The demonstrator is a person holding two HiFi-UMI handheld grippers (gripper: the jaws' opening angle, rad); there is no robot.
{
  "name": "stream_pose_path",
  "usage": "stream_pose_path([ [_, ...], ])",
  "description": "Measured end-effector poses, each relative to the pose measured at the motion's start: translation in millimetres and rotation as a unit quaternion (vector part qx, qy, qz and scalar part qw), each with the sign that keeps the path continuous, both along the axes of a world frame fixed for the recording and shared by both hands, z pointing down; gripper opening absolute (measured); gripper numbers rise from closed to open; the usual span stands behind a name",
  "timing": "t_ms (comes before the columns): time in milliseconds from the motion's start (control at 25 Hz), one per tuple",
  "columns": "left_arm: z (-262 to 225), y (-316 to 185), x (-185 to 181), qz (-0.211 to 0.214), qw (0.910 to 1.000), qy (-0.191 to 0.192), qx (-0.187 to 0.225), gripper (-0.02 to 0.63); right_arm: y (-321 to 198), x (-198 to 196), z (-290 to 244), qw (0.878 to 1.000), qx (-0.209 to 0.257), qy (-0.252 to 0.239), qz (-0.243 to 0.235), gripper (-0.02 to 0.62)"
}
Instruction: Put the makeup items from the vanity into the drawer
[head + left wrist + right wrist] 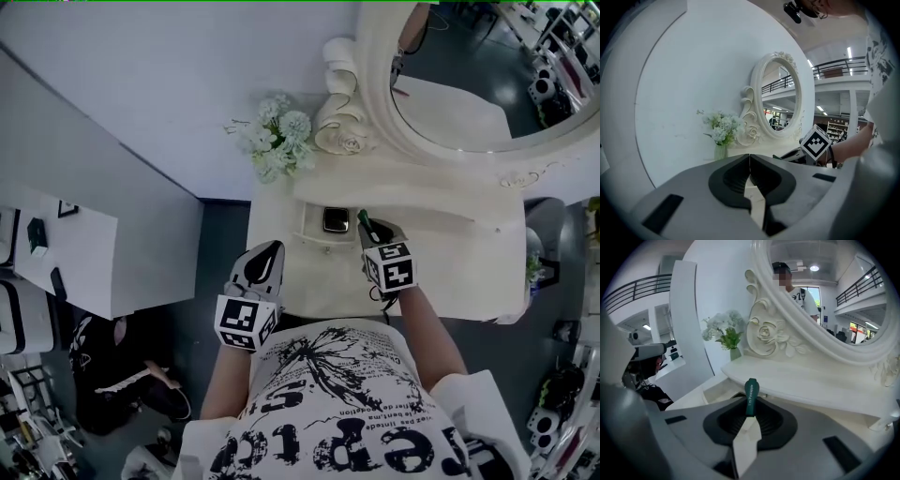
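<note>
My right gripper (368, 228) is shut on a slim dark green makeup tube (365, 222) and holds it over the white vanity top (450, 253), beside the open drawer (314, 236). A small dark compact (336, 219) lies in that drawer. In the right gripper view the green tube (751, 393) sticks up from between the closed jaws of my right gripper (749, 411). My left gripper (270, 251) hovers at the vanity's front left edge, shut and empty; in its own view the left gripper (749, 161) has its jaws touching.
An ornate white oval mirror (469, 94) stands at the back of the vanity, with a vase of white flowers (278, 141) to its left. A grey partition and desk (66, 253) lie further left. A person (122, 375) sits on the floor at lower left.
</note>
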State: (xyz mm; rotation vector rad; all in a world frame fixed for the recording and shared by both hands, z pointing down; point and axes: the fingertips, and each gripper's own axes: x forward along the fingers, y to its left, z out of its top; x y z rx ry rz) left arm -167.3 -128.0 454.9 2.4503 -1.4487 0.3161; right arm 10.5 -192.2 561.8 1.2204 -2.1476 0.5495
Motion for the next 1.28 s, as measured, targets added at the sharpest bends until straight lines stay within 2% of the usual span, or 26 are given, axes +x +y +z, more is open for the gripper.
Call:
stream_pose_path([
  [240,-1.0,12.0,-29.4,-0.024,0.9997,0.002,-0.001,0.020,9.6,-51.1,10.7,0.998,-0.020,0.025,-0.058,0.071],
  [280,-0.8,13.7,-34.4,-0.028,0.9996,0.002,-0.001,0.020,9.8,-56.1,12.3,0.997,-0.023,0.029,-0.062,0.085],
  [400,-0.1,18.1,-48.5,-0.040,0.9992,0.002,-0.001,0.020,9.1,-68.2,15.6,0.997,-0.027,0.035,-0.070,0.207],
  [640,-2.2,21.2,-62.8,-0.045,0.9990,0.004,0.002,0.020,9.4,-72.1,10.0,0.998,-0.015,0.034,-0.053,0.252],
  [920,-3.5,11.3,-42.4,-0.005,1.0000,0.007,0.004,0.020,10.4,-42.7,1.8,1.000,-0.006,0.029,-0.003,0.252],
  [1280,4.2,-11.1,20.9,0.096,0.9953,0.010,0.001,0.020,32.8,48.7,8.9,0.992,-0.015,0.023,0.127,0.252],
])
